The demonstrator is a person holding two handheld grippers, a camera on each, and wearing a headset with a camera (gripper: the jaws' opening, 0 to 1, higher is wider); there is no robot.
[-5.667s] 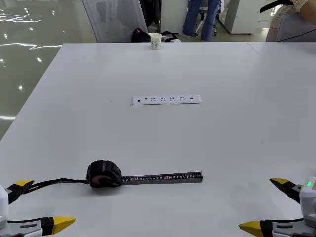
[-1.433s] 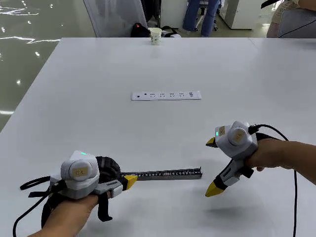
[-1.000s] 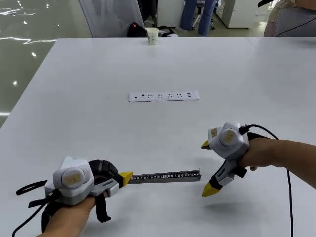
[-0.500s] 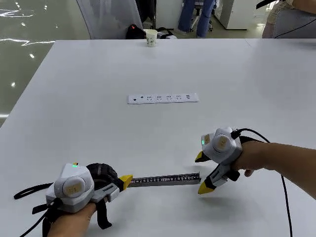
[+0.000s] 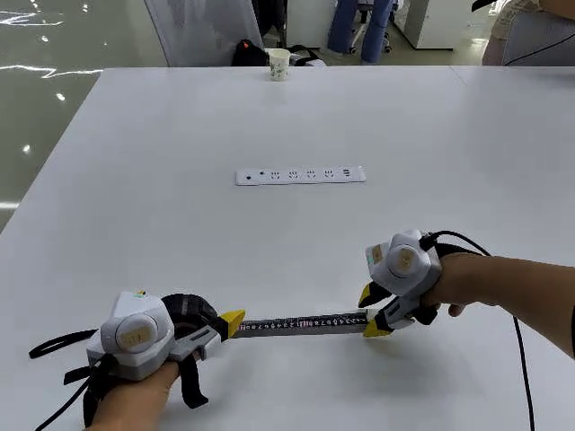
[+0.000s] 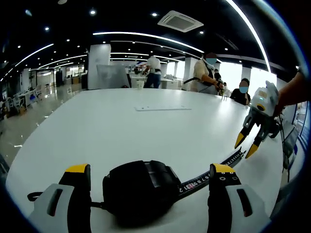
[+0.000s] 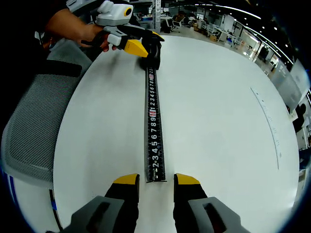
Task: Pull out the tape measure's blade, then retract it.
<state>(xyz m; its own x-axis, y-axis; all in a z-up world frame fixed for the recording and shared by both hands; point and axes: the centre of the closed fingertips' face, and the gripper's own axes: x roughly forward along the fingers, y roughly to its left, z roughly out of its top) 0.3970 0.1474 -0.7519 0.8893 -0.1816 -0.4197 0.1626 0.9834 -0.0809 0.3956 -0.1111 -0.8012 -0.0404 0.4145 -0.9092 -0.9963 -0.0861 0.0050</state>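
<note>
Though some blade already lies out on the desk, progress: early, I judge; the grasp, a further pull and the whole retraction are left.
Desk (image 5: 287,117): white, carrying the tape measure flat.
Left tool (image 6: 149,169): released, jaws straddling the tape measure, apart from its sides.
Right tool (image 7: 157,178): released, jaws flanking the blade's free end, not pinching it.
Tape measure (image 6: 141,189): black, rounded case between the left tool's jaws.
Blade (image 7: 153,116): dark, numbered, straight from left tool to right tool.
</note>
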